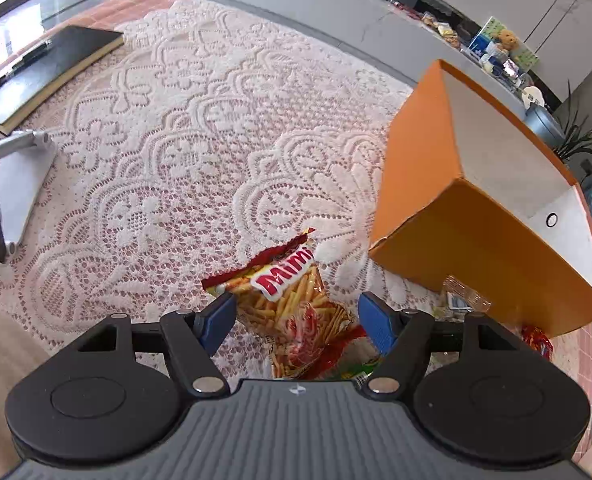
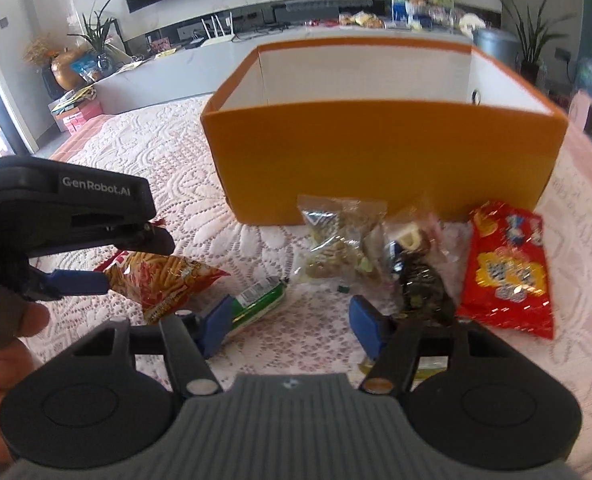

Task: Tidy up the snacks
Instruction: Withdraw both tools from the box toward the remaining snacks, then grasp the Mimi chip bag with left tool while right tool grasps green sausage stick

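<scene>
A red and yellow Mimi snack bag (image 1: 291, 308) lies on the lace cloth between the blue pads of my left gripper (image 1: 296, 316), which stands open with the pads close to the bag's edges. The right wrist view shows that left gripper (image 2: 131, 262) from the side, straddling the same Mimi snack bag (image 2: 163, 280). My right gripper (image 2: 289, 320) is open over bare cloth. A green packet (image 2: 259, 300) lies by its left pad, a dark clear bag (image 2: 416, 284) by its right pad. The orange box (image 2: 376, 160) stands open-topped behind the snacks.
A clear nut bag (image 2: 336, 244) and a large red bag (image 2: 512, 272) lie in front of the box. In the left wrist view the orange box (image 1: 416, 184) is at the right, with a phone on a stand (image 1: 19, 184) and a black book (image 1: 55, 64) at the left. A person's hand (image 2: 7, 340) holds the left gripper.
</scene>
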### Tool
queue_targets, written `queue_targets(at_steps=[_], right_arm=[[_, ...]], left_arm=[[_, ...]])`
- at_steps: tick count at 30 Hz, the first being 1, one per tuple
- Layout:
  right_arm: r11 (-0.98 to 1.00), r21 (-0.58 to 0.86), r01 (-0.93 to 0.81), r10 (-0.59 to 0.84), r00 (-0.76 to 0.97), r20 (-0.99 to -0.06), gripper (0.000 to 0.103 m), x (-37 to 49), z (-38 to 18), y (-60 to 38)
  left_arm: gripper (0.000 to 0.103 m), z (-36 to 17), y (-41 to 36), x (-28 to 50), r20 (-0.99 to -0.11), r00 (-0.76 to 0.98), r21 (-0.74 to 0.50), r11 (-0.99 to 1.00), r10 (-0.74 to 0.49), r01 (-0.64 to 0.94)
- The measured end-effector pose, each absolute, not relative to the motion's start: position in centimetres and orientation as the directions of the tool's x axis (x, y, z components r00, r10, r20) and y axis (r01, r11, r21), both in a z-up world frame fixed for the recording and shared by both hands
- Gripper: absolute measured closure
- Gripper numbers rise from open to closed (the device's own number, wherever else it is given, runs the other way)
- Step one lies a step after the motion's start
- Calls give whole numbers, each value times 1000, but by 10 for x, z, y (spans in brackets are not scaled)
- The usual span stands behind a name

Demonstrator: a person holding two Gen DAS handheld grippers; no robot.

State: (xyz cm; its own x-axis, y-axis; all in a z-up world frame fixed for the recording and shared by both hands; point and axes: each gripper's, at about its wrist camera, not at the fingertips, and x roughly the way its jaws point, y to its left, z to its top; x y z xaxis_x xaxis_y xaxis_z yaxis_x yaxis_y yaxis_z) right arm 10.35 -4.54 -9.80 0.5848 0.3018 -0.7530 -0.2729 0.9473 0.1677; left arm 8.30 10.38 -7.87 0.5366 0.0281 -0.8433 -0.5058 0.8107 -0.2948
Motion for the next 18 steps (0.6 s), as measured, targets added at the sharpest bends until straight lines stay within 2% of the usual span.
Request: queue_targets(at_steps=[10, 18], right_arm=[[939, 231, -253, 333, 509, -794, 46, 125, -118, -23], [936, 261, -235, 346, 486, -803, 52, 131, -127, -17]], left_arm=[[23, -103, 116, 90, -865, 500, -339, 786, -44, -517], [42, -104, 116, 90, -853, 518, -361, 789, -64, -497]])
